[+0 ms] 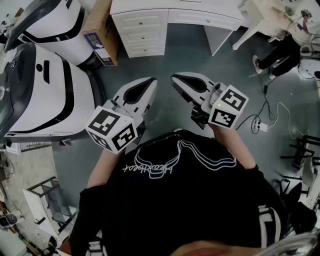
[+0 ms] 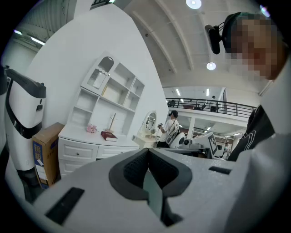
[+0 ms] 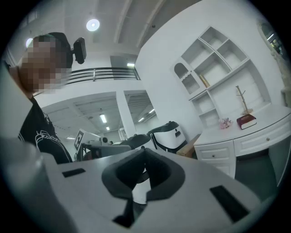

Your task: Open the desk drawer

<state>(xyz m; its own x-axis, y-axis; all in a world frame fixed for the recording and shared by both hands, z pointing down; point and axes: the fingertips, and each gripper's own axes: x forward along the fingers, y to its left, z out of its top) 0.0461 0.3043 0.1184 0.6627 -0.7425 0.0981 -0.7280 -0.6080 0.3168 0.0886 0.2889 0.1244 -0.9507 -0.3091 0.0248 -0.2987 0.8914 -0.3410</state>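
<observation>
The white desk [image 1: 200,6] stands at the far side of the floor, with a stack of drawers [image 1: 144,31] on its left and a shallow drawer [image 1: 204,19] over the knee gap; all look closed. My left gripper [image 1: 150,82] and right gripper [image 1: 176,79] are held side by side at chest height, well short of the desk, each with nothing in it. In the left gripper view the jaws meet at the left gripper [image 2: 148,152], with the desk drawers [image 2: 78,154] beyond at left. In the right gripper view the right gripper [image 3: 144,152] is likewise shut, the desk [image 3: 227,148] at right.
A cardboard box [image 1: 102,32] leans beside the desk's left end. Large white machines [image 1: 45,95] fill the left side. A power strip [image 1: 260,126] with cable lies on the floor at right. A person [image 1: 280,50] stands near a white chair [image 1: 260,20] at top right.
</observation>
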